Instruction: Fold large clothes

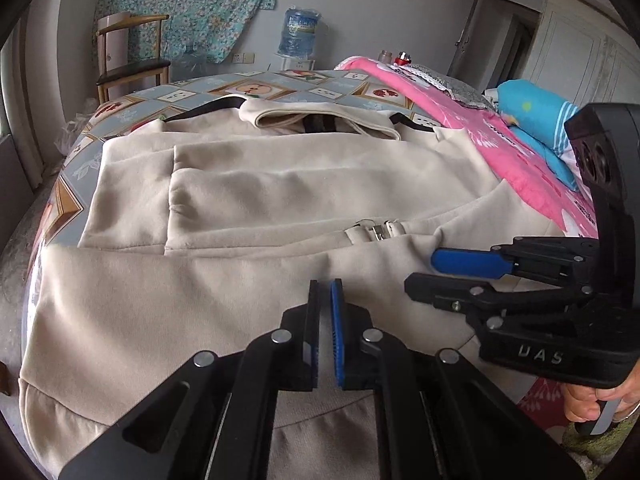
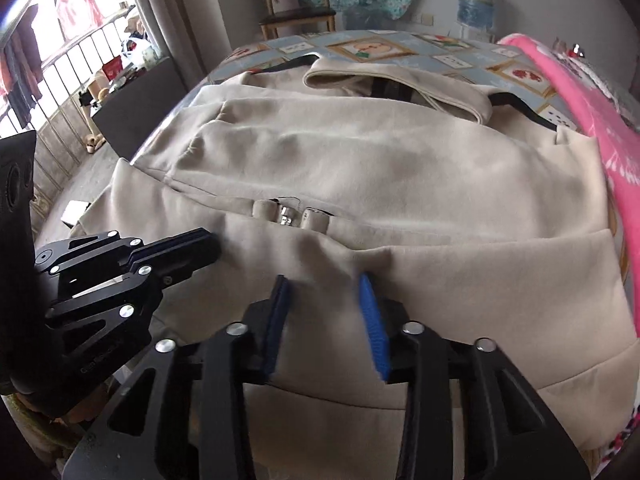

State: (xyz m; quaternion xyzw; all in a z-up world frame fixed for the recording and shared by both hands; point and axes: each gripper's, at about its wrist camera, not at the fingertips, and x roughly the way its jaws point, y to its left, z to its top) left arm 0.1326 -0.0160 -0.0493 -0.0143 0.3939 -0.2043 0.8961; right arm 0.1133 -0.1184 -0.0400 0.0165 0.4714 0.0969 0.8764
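On the bed with patterned sheet [image 1: 328,90] lies a large beige fleece coat [image 1: 280,184]; the left gripper [image 1: 325,292] is clenched, the right gripper [image 2: 323,279] released astride a crease.

The large beige garment [image 1: 280,200] is soft, matt, fleece-like cloth with a small shiny metal zip pull [image 1: 378,232]. Both hand-held grippers, left [image 1: 325,292] and right [image 2: 326,286], are matt black plastic with polished metal rivets and ribbed blue rubbery pads. The bed's patterned sheet [image 1: 200,96] is smooth printed cloth.
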